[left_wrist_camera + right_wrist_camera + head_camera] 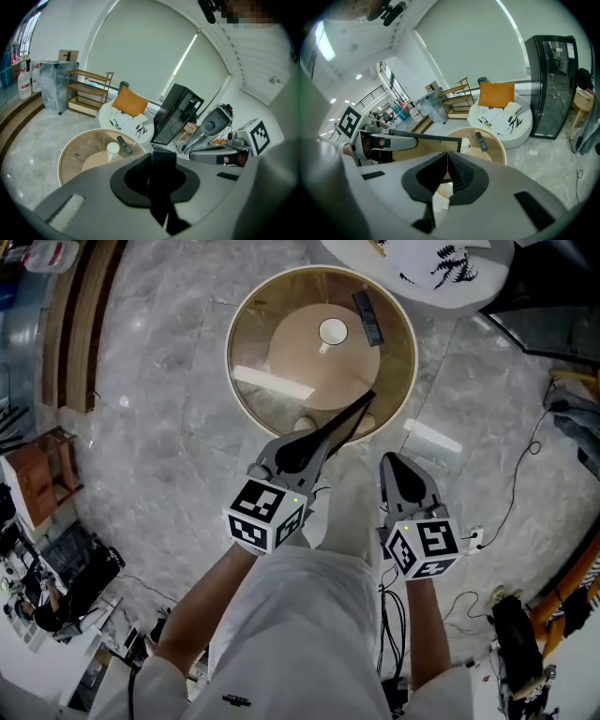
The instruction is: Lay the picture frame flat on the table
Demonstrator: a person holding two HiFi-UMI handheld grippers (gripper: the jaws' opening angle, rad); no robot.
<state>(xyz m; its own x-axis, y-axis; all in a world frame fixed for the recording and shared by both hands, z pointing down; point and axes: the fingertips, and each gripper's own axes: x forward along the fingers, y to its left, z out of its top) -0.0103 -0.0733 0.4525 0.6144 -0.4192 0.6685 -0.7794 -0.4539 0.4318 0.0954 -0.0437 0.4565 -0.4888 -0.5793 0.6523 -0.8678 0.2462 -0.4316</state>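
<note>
Left gripper [314,439] is clamped on the frame [356,409], which shows up as a thin dark edge, tilted over the near rim of the round glass table [246,409]. Can't tell if it touches the glass. 1 cup [333,331] and 1 remote [367,317] sit further back. Right gripper [392,463] hangs beside it, jaws closed on nothing.

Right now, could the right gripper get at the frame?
Probably yes. The frame, clamped in the left gripper, sticks out toward the table, and the right gripper sits just beside it with nothing between them. Its jaws are shut, so they would need to open first.
</note>
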